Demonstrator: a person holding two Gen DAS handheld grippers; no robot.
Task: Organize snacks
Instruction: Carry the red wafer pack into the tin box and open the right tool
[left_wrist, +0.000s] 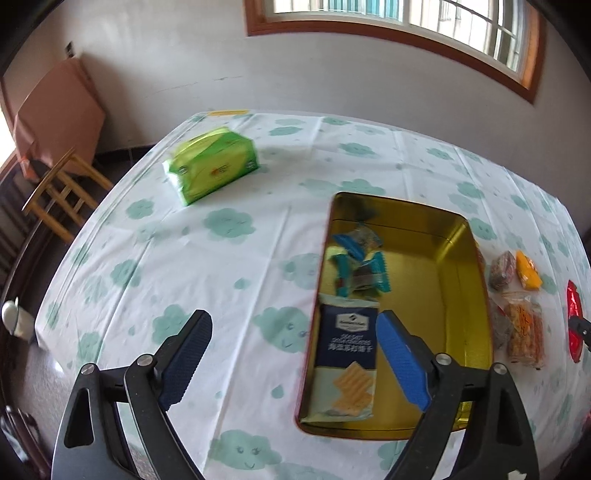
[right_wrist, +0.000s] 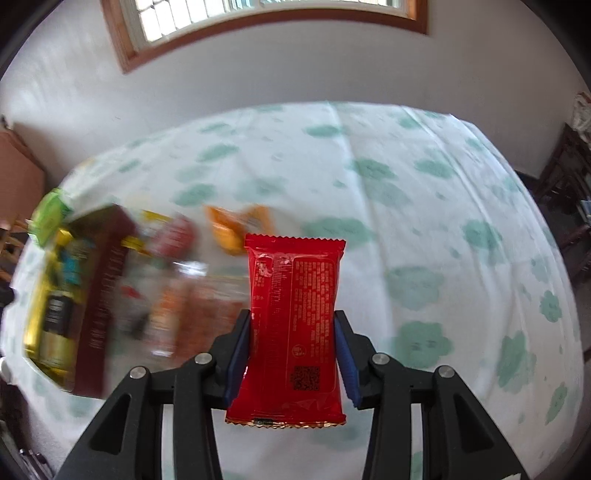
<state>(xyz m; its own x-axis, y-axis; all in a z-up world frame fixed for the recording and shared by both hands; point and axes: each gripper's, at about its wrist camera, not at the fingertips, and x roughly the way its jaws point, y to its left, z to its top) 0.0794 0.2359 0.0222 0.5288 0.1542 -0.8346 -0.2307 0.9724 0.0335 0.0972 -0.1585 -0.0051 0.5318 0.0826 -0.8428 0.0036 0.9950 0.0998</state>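
Right gripper (right_wrist: 293, 354) clamps one red packet (right_wrist: 295, 325); left gripper (left_wrist: 293, 354) gapes (tin (left_wrist: 461, 280) holds perhaps four snacks).

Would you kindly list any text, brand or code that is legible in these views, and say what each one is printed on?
Navy cracker packet in the gold tin: white logo and lines of text, too blurred to read.
Red snack packet, held by the right gripper: dense small print and a QR code, too small to read.
Green tissue pack: logo blurred.

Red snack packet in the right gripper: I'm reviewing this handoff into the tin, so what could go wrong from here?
The right gripper pinches the red packet only by its edges, so it may slip. The gold tin already holds the cracker pack along one side, and the open left gripper hovers at its rim: the two could collide.
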